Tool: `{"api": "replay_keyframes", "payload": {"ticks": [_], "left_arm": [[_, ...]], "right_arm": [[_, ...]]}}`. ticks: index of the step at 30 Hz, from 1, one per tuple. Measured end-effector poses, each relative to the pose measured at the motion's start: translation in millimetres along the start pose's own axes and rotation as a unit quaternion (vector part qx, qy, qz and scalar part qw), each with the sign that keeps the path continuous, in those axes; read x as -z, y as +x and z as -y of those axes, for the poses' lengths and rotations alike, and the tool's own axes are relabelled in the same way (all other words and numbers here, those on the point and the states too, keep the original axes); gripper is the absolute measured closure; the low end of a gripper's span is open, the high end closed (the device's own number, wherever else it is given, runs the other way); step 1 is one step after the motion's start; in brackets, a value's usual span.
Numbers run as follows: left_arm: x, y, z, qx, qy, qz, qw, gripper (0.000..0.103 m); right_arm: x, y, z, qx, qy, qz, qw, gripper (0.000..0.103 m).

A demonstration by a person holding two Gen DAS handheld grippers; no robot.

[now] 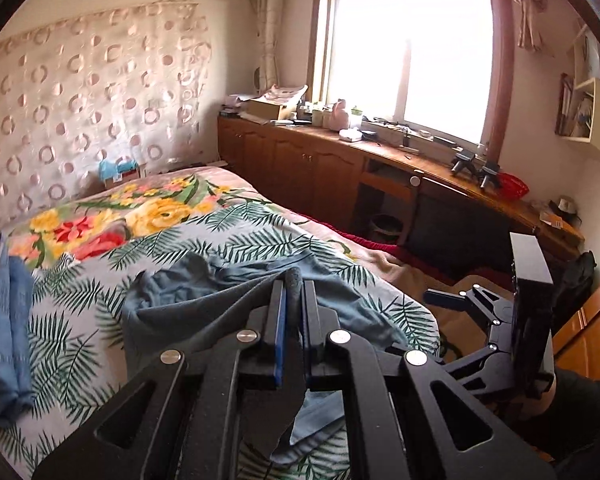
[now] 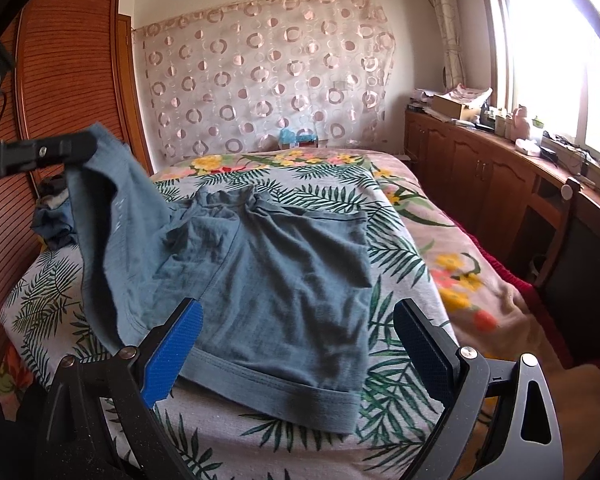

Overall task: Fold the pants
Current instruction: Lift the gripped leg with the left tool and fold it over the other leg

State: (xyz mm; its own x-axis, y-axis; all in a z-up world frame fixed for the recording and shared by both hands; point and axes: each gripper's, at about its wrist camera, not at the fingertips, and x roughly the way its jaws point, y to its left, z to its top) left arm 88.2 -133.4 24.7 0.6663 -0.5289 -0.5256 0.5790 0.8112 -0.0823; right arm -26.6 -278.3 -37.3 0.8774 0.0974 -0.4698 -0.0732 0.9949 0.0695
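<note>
Mid-fold: left gripper (image 1: pixel 294 280) pinched on pants (image 2: pixel 268 272) leg, lifted at left. Right gripper (image 2: pixel 298 336) wide open, empty, near hem. Next: carry leg rightward across.

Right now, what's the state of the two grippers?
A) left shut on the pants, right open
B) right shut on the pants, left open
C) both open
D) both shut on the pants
A: the left gripper pinches the blue-grey pants, lifting one leg off the leaf-print bedspread, while the right gripper has its fingers spread wide, holding nothing.
</note>
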Motion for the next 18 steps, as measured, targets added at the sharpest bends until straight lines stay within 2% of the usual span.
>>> {"api": "replay_keyframes", "payload": {"ticks": [8,10,14,16,17,18], "left_arm": [[6.5,14.7,5.8,-0.015,0.007,-0.012,0.9998,0.094],[7.9,16.0,5.5,-0.022,0.01,-0.014,0.9996,0.085],[11.2,11.9,-2.0,-0.022,0.001,-0.009,0.9997,0.053],[12.1,9.6,-5.4,-0.032,-0.003,-0.008,0.9994,0.034],[13.4,8.1,-8.3,-0.036,-0.008,-0.008,0.9993,0.019],[14.4,6.5,-11.2,-0.036,-0.012,-0.006,0.9993,0.017]], "right_arm": [[4.3,1.3,2.4,0.003,0.007,-0.005,1.0,0.006],[4.6,3.0,1.8,0.003,0.008,-0.006,1.0,0.006],[3.4,3.8,3.2,0.001,0.007,-0.007,1.0,0.006],[2.6,4.9,2.7,0.0,0.006,-0.007,1.0,0.006],[2.4,4.8,3.9,-0.001,0.006,-0.008,1.0,0.006],[2.5,4.4,3.8,0.0,0.005,-0.007,1.0,0.006]]}}
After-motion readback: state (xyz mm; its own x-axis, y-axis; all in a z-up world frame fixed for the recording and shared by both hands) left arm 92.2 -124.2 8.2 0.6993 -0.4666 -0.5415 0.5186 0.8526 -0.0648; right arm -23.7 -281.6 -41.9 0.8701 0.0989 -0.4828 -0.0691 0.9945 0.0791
